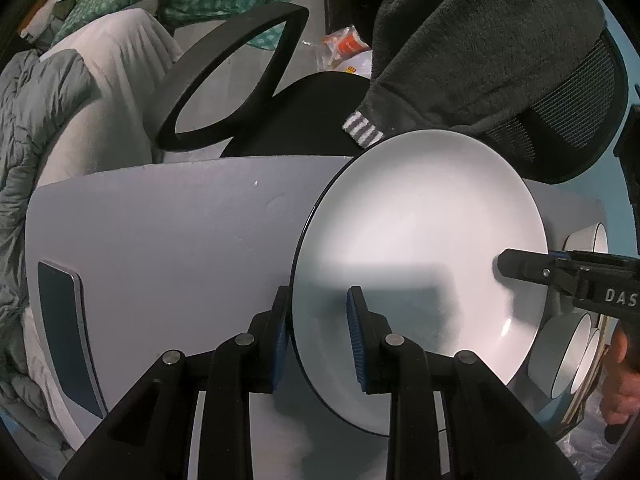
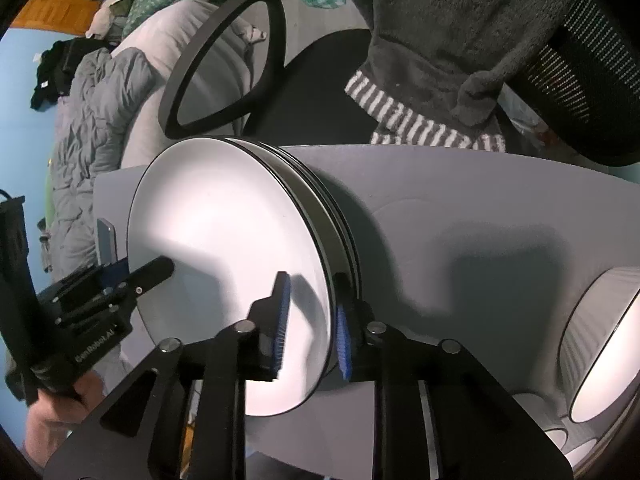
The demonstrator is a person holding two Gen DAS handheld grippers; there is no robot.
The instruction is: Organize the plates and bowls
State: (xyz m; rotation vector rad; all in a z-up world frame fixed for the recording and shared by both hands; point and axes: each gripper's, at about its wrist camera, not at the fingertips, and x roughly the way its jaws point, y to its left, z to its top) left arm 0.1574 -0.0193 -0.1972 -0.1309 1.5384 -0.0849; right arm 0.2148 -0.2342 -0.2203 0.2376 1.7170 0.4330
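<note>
Plates: a stack of white, dark-rimmed dinner plates rests on the grey table, and the top plate is straddled at opposite rims by both tools. Left gripper: one blue pad lies outside the rim and one over the plate's face, with visible gaps on either side, so the jaws stand slightly apart and do not appear to press. Right gripper: likewise astride the near rim, one pad above the white face and one beside the stacked edges; its jaws are loose around the plate, not clamped.

Bowls: ribbed white bowls sit well apart at the table's far right, nested on their sides as far as can be seen.

Judgement of the step: the top plate seems seated on the stack and the grip is slack. To finish well, both jaws should clear the rim fully before either hand lifts, and the withdrawal should run straight along the fingers so that no pad drags the plate off-centre.

Writing: the right tool's body shows "DAS", cut off by the frame; the left tool's body bears a blurred word that seems to end in "AI".
</note>
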